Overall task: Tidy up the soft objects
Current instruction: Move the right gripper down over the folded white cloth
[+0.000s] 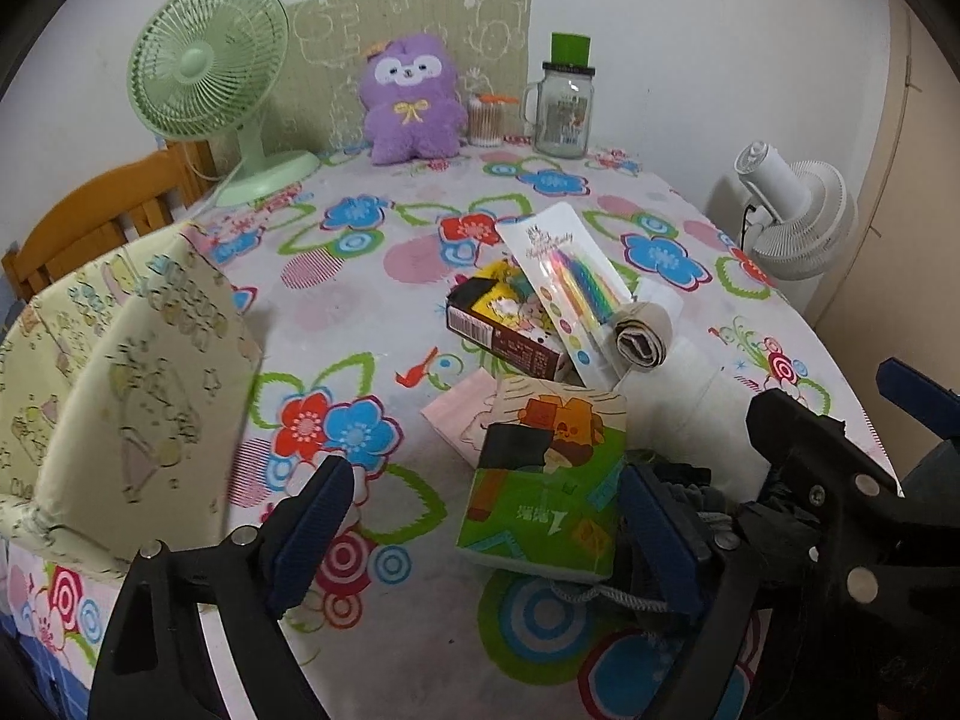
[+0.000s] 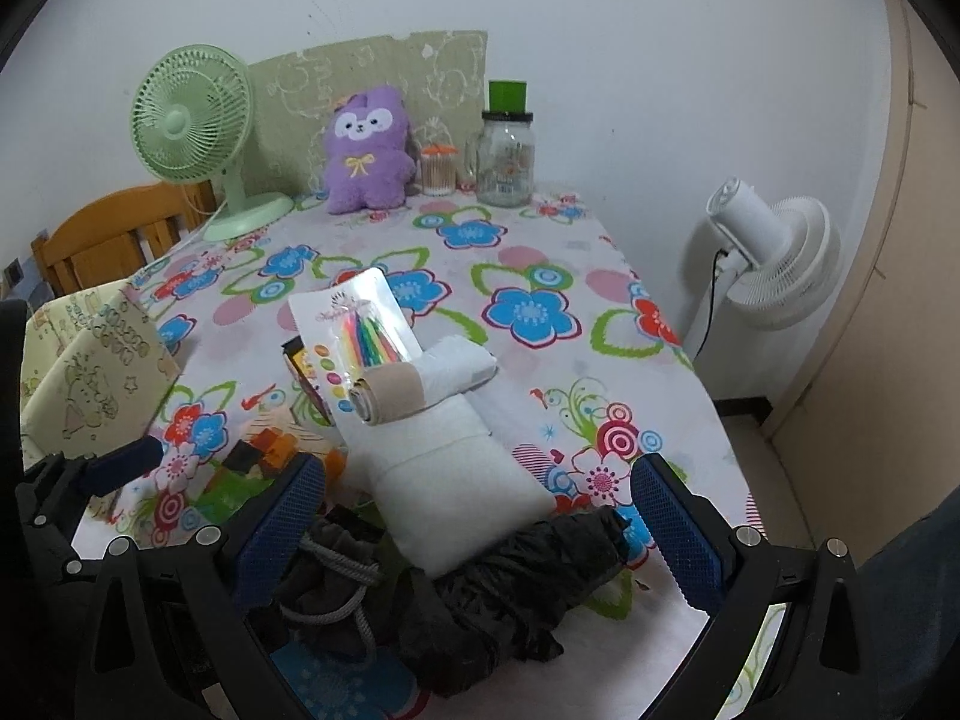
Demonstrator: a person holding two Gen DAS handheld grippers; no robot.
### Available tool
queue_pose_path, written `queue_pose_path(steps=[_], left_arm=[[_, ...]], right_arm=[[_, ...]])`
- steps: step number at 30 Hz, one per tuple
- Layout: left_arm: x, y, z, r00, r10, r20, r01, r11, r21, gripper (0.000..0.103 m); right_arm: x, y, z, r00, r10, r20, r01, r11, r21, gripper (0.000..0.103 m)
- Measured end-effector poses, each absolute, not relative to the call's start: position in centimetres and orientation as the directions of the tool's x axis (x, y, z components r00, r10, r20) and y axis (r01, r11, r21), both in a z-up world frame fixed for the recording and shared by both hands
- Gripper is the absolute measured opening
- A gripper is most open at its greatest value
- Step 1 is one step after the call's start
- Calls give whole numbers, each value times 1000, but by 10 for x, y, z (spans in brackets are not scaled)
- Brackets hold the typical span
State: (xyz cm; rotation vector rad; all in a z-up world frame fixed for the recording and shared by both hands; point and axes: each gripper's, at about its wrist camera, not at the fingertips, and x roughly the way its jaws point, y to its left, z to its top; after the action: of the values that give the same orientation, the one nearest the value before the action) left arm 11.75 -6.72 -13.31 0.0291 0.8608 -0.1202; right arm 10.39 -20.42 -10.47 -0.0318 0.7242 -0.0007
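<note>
My left gripper is open low over the flowered tablecloth. A green tissue pack lies between its fingers, close to the right one, with no pad pressing on it. My right gripper is open too, straddling a white folded towel, a crumpled black cloth and a grey drawstring pouch. A rolled beige cloth rests on the towel's far end. A purple plush toy sits upright at the back wall.
A pale yellow patterned fabric bin stands at the left edge. A candle card leans on a dark box mid-table. At the back are a green fan and a glass jar. A white fan stands off the right side, a wooden chair on the left.
</note>
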Motion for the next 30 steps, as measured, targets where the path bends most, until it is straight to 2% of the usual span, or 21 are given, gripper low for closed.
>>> queue_pose_path(steps=[11,16,23,28,30], left_arm=[[126,-79,-141,639,-84,-765,136,991,5,84],[131,-79,-149,616,-82,-783,146,989,11,59],[134,-78,-151,615,-113,-781,157,987,-18,56],[134,-77,-152,613,-123,-781,169,985,-22,56],[134,-76,-152,612,-129,-781,172,985,-29,55]], right_arm=[[125,-205,-121,704,24,-710,-34,999,0,103],[134,-201,-129,687,9,-727,-41,999,-26,103],[148,-204,-142,651,44,-757,-34,999,29,102],[158,-198,-150,616,72,-784,-52,997,51,94],[160,-198,-153,602,87,-794,-53,996,69,86]])
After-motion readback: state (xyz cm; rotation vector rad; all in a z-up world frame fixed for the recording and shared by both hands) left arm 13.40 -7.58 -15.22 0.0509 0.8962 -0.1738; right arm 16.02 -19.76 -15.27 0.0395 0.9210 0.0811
